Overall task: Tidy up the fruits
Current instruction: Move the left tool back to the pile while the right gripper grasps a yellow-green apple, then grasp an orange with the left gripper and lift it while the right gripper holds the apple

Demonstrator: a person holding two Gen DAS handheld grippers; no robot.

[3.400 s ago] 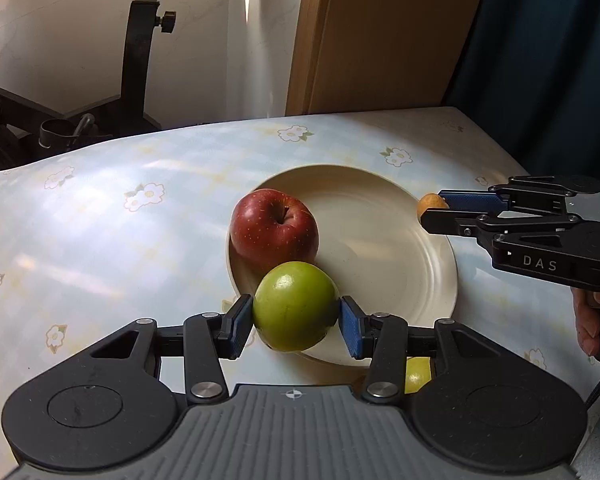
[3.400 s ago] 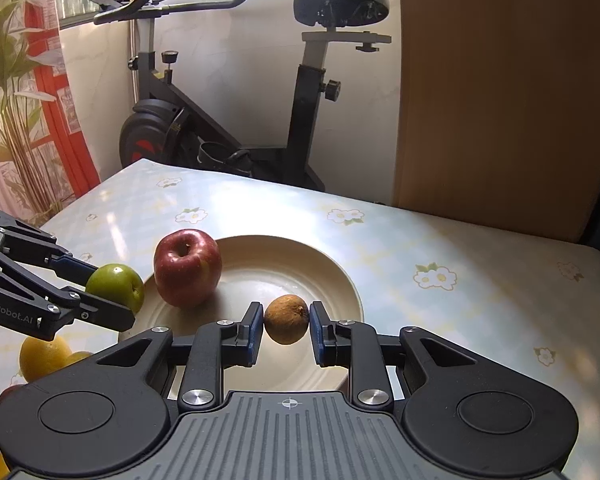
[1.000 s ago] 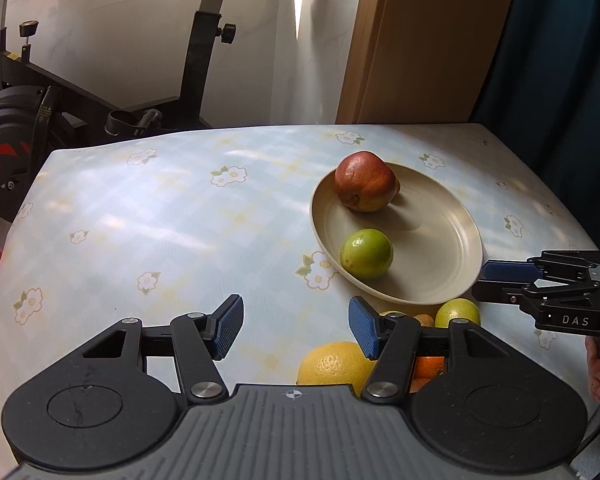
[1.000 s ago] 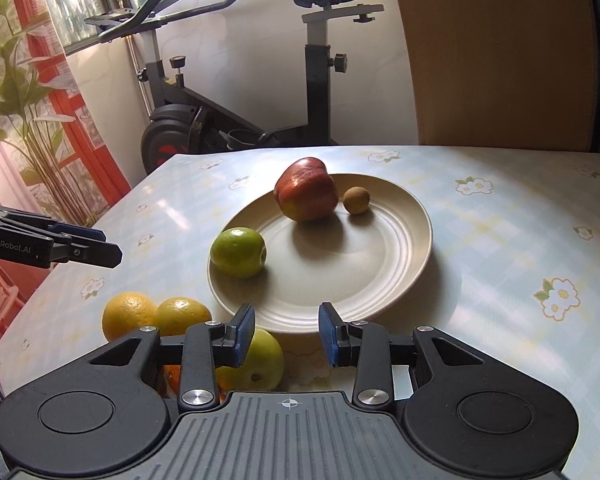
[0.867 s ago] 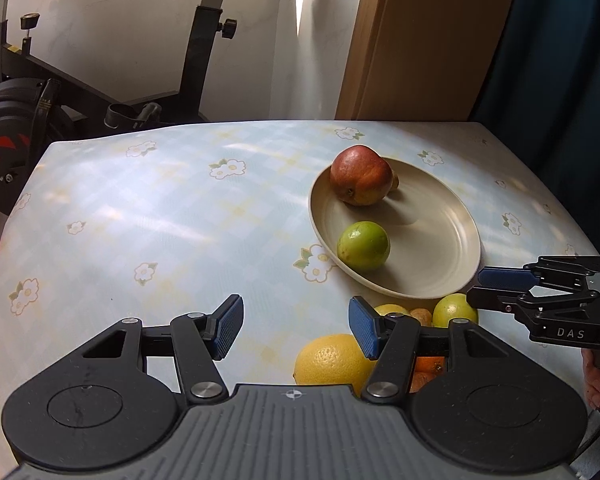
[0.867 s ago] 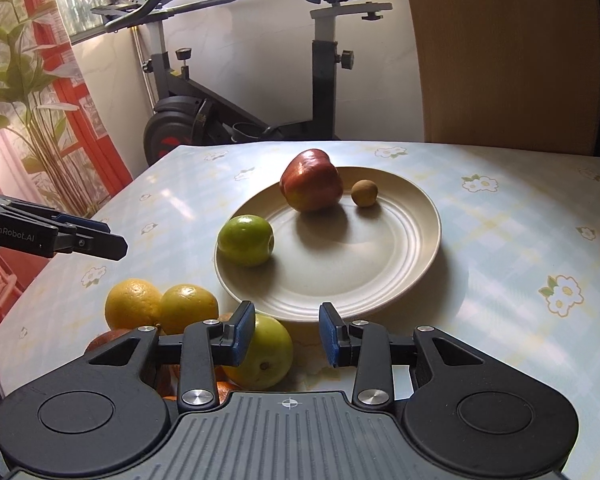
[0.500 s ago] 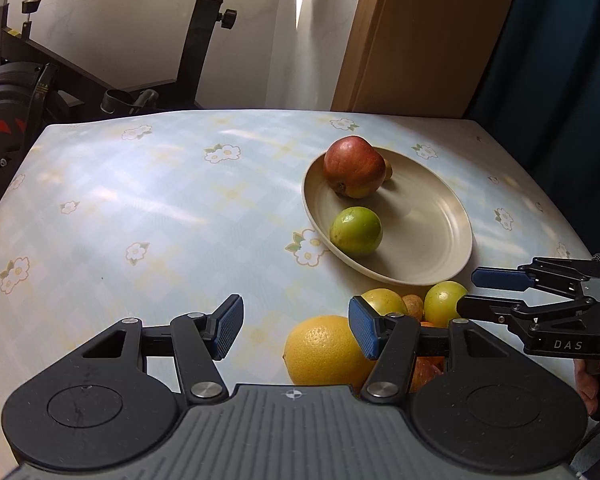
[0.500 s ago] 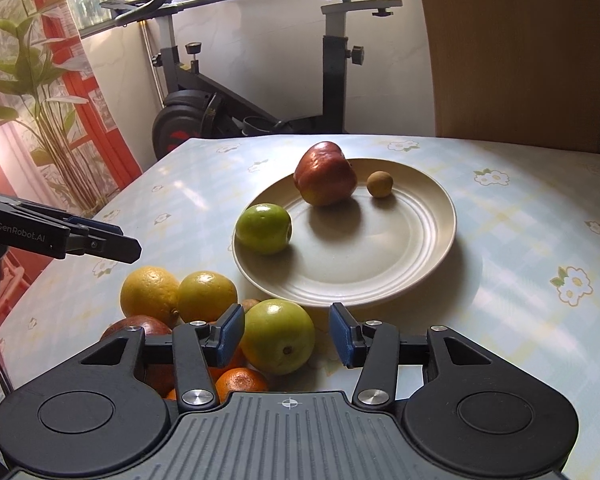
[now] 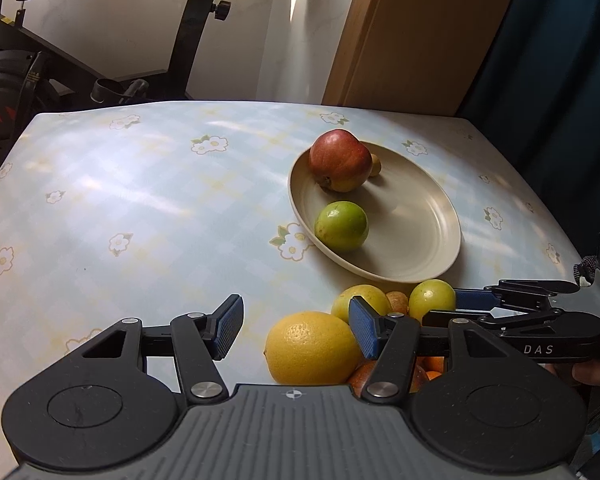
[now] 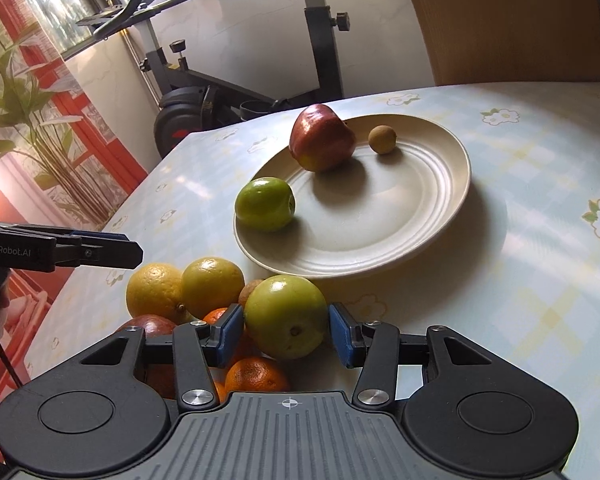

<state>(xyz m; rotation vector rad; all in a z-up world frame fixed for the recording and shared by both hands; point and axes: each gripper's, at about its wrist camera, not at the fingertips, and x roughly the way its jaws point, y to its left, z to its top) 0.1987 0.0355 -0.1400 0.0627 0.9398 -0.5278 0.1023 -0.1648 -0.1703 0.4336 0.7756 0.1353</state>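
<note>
Right wrist view, bottom centre: right gripper (image 10: 286, 334) has its blue pads either side of a yellow-green apple (image 10: 286, 316) in the fruit pile; left pad looks to touch it, a thin gap shows at the right pad (not pressing yet, as far as can be seen). Around it lower left: small orange (image 10: 255, 376), dark red fruit (image 10: 148, 325), two yellow citrus (image 10: 152, 291) (image 10: 213, 282), a brown fruit partly hidden behind the apple.

Left wrist view, bottom centre: left gripper (image 9: 296, 326) fingers moderately wide, nothing between them; a big yellow orange (image 9: 312, 347) sits just by the right pad.

Mid-frame: cream plate (image 10: 440, 200) on the floral tablecloth (image 10: 540, 280), holding a green apple (image 10: 265, 204) at its left rim, red apple (image 10: 322, 143) and small brown fruit (image 10: 383, 140) at the far side.

Top: exercise bike (image 10: 220, 92), wooden panel (image 10: 508, 20).
</note>
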